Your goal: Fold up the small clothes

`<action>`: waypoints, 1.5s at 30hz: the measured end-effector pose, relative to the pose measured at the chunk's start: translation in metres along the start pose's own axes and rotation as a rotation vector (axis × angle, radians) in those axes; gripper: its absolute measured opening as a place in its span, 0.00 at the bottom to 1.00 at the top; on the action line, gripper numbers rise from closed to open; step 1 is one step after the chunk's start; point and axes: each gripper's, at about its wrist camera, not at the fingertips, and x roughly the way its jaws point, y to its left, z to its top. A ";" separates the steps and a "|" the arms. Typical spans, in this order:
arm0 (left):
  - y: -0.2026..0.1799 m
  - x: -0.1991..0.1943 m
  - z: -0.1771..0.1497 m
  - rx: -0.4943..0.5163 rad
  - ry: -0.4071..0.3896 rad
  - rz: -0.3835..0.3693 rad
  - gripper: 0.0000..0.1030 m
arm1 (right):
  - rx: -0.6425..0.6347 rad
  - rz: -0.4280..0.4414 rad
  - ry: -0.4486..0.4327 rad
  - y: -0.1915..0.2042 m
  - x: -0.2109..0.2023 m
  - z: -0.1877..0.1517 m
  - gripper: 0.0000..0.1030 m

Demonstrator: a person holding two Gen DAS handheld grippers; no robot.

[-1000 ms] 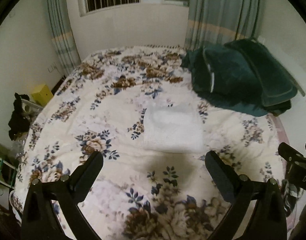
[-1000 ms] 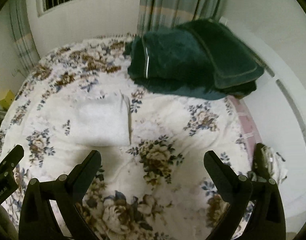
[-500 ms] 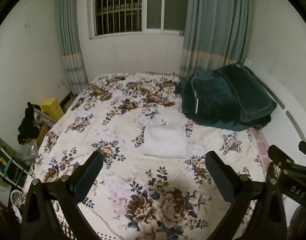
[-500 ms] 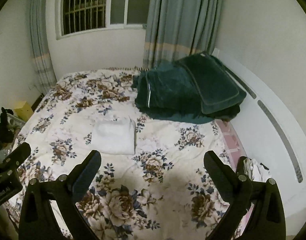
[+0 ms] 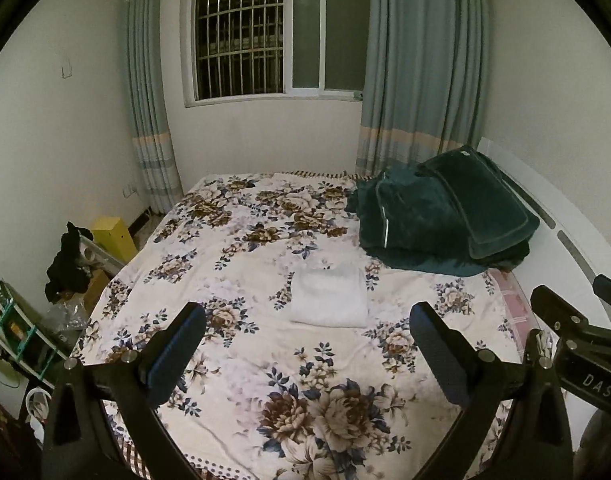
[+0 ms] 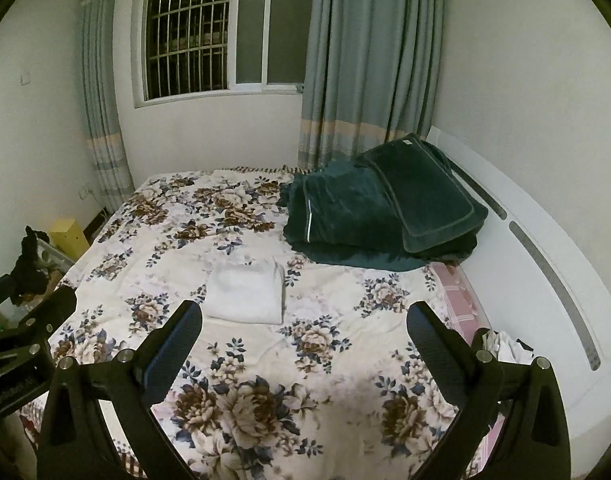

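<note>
Folded white garment (image 5: pixel 328 299): a compact rectangle with neat edges, its layers showing along the right side, lying flat on the floral bedspread (image 5: pixel 265 360) near the middle of the bed. It sits ahead of the left gripper (image 5: pixel 305 350), between the lines of its two fingers and well apart from them; from the right gripper (image 6: pixel 303 350) it lies ahead and toward the left finger (image 6: pixel 173 344). Beyond it and to the right, a heap of dark green blankets (image 5: pixel 441 220) rests against the white headboard (image 6: pixel 545 272). Left gripper: jaws spread wide, holding nothing, raised clear of the bedspread. Right gripper: likewise wide apart and empty, touching nothing. Beside the bed on the far left stands a yellow box (image 5: pixel 113 236).
</note>
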 end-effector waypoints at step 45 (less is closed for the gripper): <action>-0.002 -0.009 0.005 -0.015 -0.025 0.052 1.00 | -0.021 0.042 0.001 0.007 -0.018 0.021 1.00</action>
